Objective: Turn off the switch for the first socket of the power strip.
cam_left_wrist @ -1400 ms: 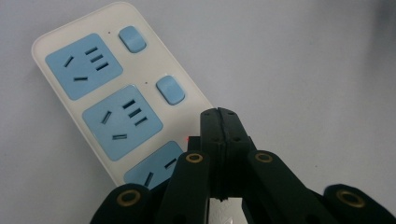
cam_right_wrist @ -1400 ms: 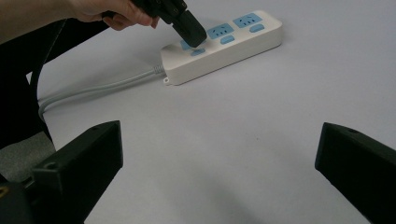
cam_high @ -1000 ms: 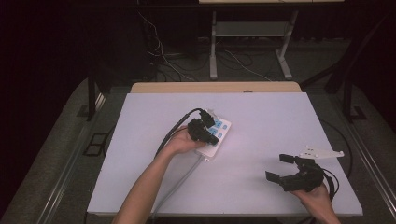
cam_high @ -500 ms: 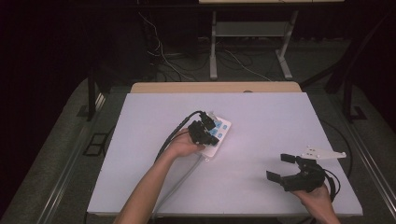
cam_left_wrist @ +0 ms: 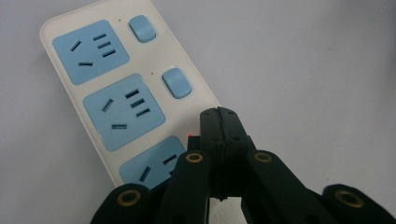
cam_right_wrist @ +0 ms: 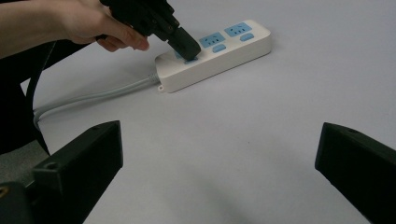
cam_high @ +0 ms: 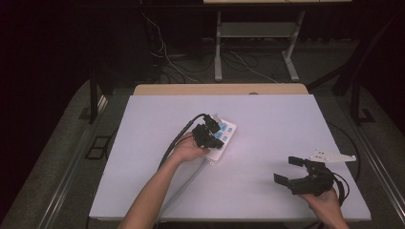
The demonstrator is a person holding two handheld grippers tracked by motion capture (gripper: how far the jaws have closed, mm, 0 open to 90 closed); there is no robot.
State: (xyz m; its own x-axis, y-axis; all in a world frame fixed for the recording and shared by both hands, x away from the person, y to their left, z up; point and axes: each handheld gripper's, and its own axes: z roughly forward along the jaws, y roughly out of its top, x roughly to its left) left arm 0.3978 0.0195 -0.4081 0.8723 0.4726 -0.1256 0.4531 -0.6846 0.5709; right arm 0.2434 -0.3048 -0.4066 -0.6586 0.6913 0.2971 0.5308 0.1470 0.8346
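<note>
White plastic with pale blue faces makes up the power strip [cam_high: 220, 136], which lies on the desk [cam_high: 267, 124] a little left of the middle and is turned so that its far end points toward 1 o'clock. In the left gripper view the power strip [cam_left_wrist: 116, 93] shows three blue socket panels in a row, and beside them blue rocker switches [cam_left_wrist: 176, 82]. A small red light [cam_left_wrist: 190, 136] glows just at the tips of the black jaws. A grey cable [cam_right_wrist: 88, 99] leaves the near end of the strip and runs toward 7 o'clock.

At the left, the left gripper [cam_high: 204, 135] is clenched: its two jaws are pressed flat against each other with nothing between them, and the joined tip rests down on the near end of the strip. The left hand [cam_high: 188, 150] holds it from behind, the forearm coming up from 6 o'clock. In the right gripper view the same left gripper [cam_right_wrist: 187, 46] points steeply down onto a blue part of the strip.

At the right, near 4 o'clock of the desk, the right gripper [cam_high: 292, 170] is released, its jaws stand wide apart over bare desk, well apart from the strip.

The nearest socket panel is half hidden under the jaws, and I cannot tell if the tip presses a switch there.
</note>
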